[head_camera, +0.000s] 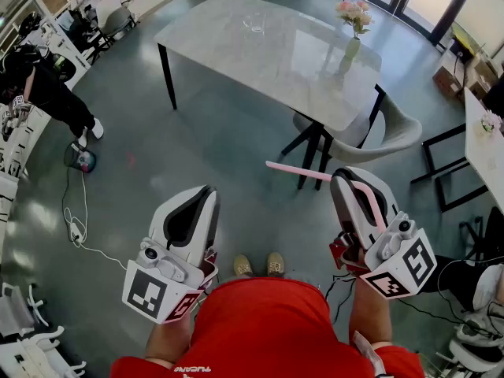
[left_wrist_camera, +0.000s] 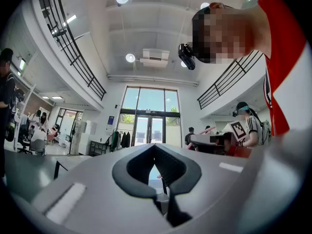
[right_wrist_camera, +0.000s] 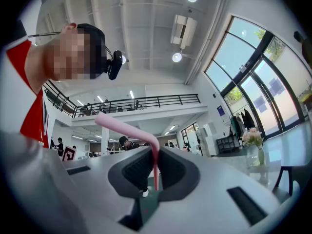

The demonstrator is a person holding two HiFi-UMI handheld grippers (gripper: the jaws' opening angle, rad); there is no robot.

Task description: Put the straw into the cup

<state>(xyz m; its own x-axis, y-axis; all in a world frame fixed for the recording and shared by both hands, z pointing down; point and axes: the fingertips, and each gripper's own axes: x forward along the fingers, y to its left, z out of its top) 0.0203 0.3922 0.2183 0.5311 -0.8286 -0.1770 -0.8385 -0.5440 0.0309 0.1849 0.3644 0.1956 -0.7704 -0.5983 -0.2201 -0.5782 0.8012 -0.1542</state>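
Note:
A pink bent straw (head_camera: 295, 168) is pinched in my right gripper (head_camera: 342, 176), which is shut on it. Its long end sticks out to the left, well above the floor. In the right gripper view the straw (right_wrist_camera: 126, 126) rises between the dark pads (right_wrist_camera: 170, 167) and bends off to the left. My left gripper (head_camera: 209, 191) is held beside it at the same height, shut with nothing in it. In the left gripper view its jaws (left_wrist_camera: 155, 147) meet at the tip. A clear glass cup (head_camera: 255, 23) stands far ahead on the grey table (head_camera: 236, 53).
A vase of pink flowers (head_camera: 351, 38) stands on the table's right end. A grey chair (head_camera: 378, 132) sits at the table's near right corner. A cable and a small device (head_camera: 83, 161) lie on the floor at left, near a person in black (head_camera: 47, 93).

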